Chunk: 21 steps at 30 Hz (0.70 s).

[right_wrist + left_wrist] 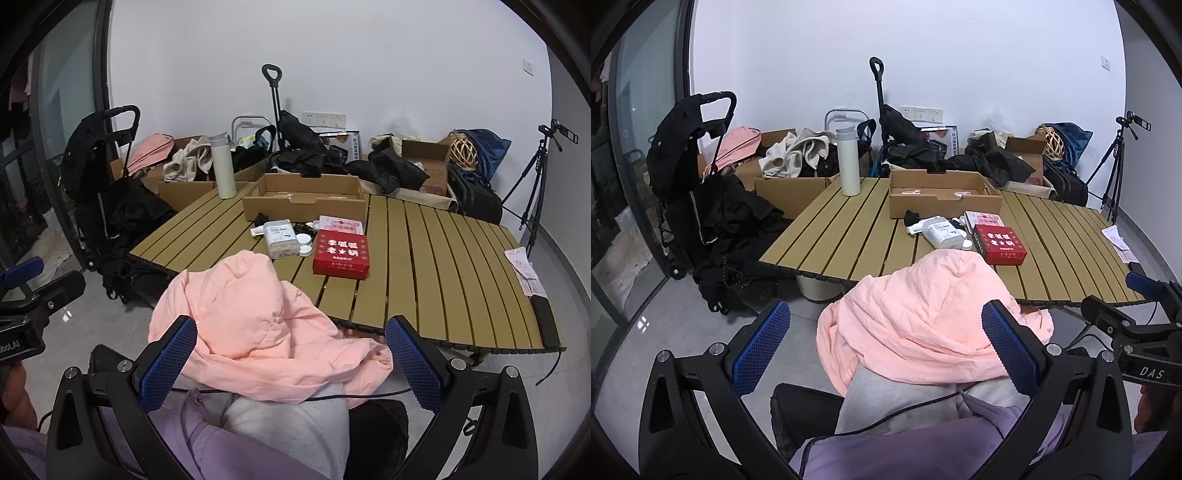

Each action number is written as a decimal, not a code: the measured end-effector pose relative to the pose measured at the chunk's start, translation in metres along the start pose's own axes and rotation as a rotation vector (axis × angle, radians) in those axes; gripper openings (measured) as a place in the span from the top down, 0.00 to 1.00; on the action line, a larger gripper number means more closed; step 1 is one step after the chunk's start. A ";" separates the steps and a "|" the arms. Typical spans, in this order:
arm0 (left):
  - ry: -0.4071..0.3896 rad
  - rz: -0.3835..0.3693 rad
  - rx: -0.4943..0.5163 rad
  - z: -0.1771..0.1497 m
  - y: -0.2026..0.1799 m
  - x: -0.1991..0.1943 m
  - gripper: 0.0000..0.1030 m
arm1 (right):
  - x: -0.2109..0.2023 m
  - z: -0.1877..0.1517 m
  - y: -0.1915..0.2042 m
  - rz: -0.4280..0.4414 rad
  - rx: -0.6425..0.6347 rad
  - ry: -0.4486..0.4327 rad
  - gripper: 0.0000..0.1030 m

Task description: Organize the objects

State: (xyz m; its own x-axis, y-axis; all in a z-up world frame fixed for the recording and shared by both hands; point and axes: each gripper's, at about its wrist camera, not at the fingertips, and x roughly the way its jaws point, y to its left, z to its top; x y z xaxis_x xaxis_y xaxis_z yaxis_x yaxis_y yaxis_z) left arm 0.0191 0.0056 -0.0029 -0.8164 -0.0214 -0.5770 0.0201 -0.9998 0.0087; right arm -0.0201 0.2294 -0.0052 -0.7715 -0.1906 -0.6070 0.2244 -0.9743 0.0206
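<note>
Draping over my knees and the near table edge, the pink jacket sits at 12 o'clock from my left gripper, fingers spread wide, empty. My right gripper gapes wide too. Behind at 12: red box, white bottle, cardboard tray, slatted table

Cluttered home room: stroller, clothes-filled cardboard boxes, slatted table.

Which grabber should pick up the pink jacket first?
Probably the left gripper: the pink jacket fills the gap between its open fingers. The right gripper is open too, but the jacket sits off-centre there.
</note>
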 end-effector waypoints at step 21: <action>0.011 0.014 -0.012 -0.002 0.001 0.003 0.00 | -0.003 0.000 -0.003 0.015 0.012 -0.010 0.00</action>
State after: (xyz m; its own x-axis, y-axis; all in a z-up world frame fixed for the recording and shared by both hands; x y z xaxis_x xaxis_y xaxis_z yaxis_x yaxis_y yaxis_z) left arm 0.0177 0.0045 -0.0067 -0.8098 -0.0355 -0.5856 0.0385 -0.9992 0.0074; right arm -0.0186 0.2332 -0.0036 -0.7742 -0.2062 -0.5984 0.2286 -0.9727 0.0394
